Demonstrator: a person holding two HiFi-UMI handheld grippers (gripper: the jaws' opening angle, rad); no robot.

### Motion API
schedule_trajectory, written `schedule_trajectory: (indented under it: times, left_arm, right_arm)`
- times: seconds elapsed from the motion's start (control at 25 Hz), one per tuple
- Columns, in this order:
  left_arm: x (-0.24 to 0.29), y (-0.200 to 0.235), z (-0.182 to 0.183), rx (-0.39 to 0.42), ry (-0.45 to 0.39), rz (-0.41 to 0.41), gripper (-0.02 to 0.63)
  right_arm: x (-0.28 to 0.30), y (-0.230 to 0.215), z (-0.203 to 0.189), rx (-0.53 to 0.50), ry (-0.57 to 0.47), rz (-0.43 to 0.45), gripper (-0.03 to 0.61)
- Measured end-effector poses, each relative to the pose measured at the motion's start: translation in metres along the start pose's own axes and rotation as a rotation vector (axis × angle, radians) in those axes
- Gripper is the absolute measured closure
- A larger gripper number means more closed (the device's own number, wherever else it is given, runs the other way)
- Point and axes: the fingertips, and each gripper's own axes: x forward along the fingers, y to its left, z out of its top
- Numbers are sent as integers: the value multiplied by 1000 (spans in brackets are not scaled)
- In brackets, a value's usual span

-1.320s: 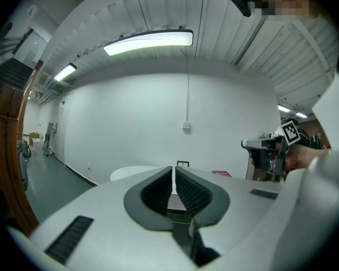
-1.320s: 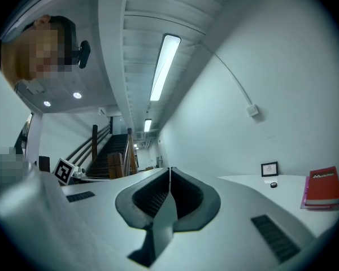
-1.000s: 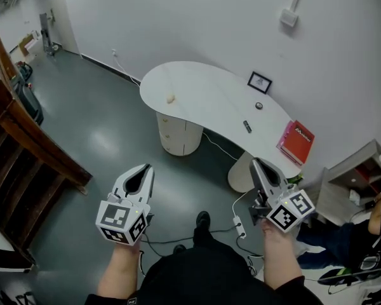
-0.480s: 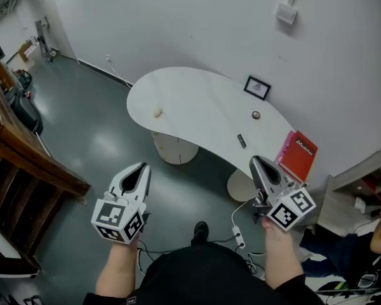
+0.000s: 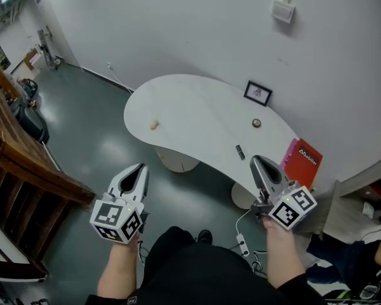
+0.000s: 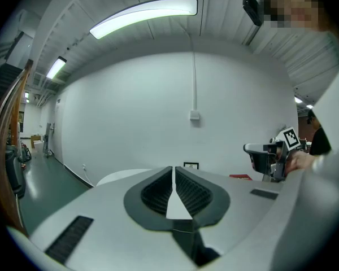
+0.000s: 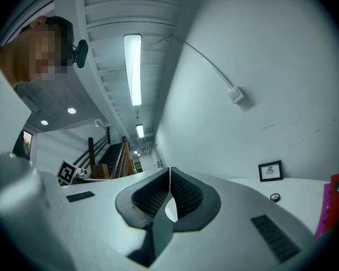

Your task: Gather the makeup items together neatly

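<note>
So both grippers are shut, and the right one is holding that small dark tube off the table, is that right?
Not quite. The left gripper and right gripper are both shut, but the right one holds nothing: the right gripper view shows its jaws together and empty. The small dark tube lies on the white table, as the head view shows.

Bench [image 5: 197, 116] top white, smooth, matt; floor [image 5: 95, 138] glossy, reflective; stair rail [image 5: 32, 164] dark wood; left gripper [image 5: 141, 168] shell matt grey plastic.
</note>
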Motion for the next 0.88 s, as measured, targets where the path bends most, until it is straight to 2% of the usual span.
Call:
schedule_trajectory:
  times: [0.2,0.48,0.72,0.88]
  left_arm:
    - [27,4,3,-6,-14,-22,588]
    - [77,29,-5,-55,-17,-70,588]
    - [128,80,-1,-55,-22,-110,588]
    - [164,129,6,-50,-13,-130,588]
  right_arm:
    - [9,-21,0,-9,13,-26,543]
    - [42,-46,-3,-29,53,-76,542]
    - [100,-65,-9,-41,78,-127,542]
    - [156,-71,-12,-39,87,-149,541]
